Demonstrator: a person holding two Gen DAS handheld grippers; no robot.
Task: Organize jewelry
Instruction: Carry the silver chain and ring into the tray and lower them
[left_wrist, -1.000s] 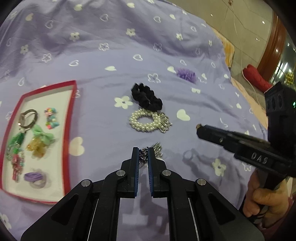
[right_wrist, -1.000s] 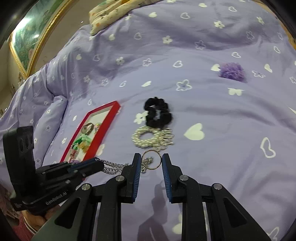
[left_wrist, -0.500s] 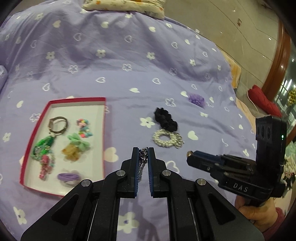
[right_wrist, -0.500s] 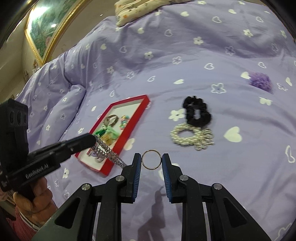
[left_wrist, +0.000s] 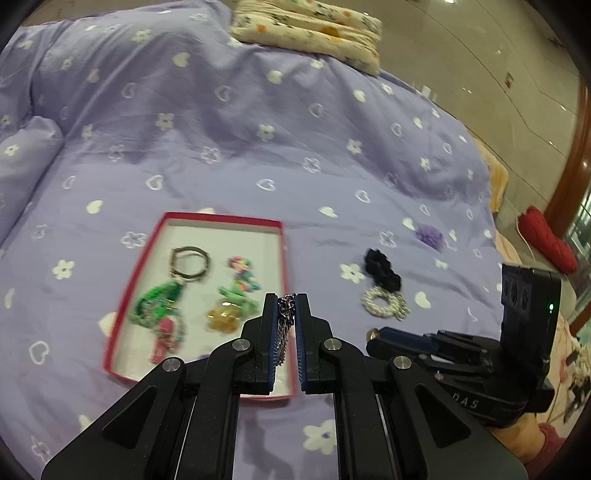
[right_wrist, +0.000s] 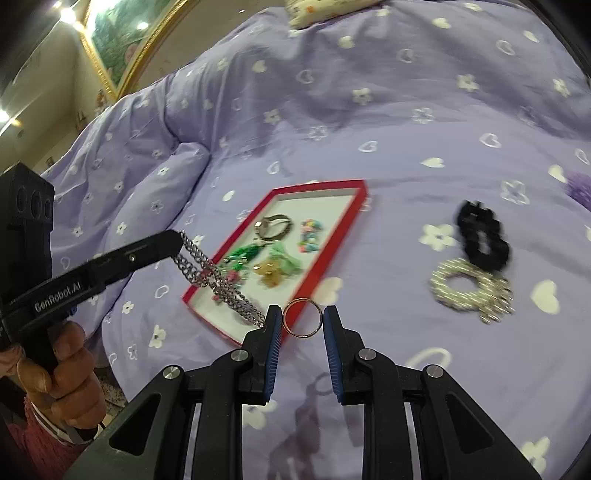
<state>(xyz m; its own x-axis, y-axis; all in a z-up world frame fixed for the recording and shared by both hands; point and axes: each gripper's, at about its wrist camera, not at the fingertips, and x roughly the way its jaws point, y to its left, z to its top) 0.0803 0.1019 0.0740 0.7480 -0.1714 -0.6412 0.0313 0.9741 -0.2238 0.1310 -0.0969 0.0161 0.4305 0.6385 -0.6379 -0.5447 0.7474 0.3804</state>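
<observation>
Both grippers (left_wrist: 286, 299) (right_wrist: 303, 314) carried chain (right_wrist: 218, 284) (taut) over tray (right_wrist: 325, 251).

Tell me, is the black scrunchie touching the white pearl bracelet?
Touching: the right wrist view shows the black scrunchie overlapping the white pearl bracelet's top edge, with no purple bedspread between them.

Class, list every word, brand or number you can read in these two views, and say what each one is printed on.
"GenRobot.AI": on the side of the left claw, seen from the right wrist view.
"DAS": on the body of the right claw, seen from the left wrist view; any letters before it are hidden.
Nothing readable on the red tray or the bedspread.
</observation>
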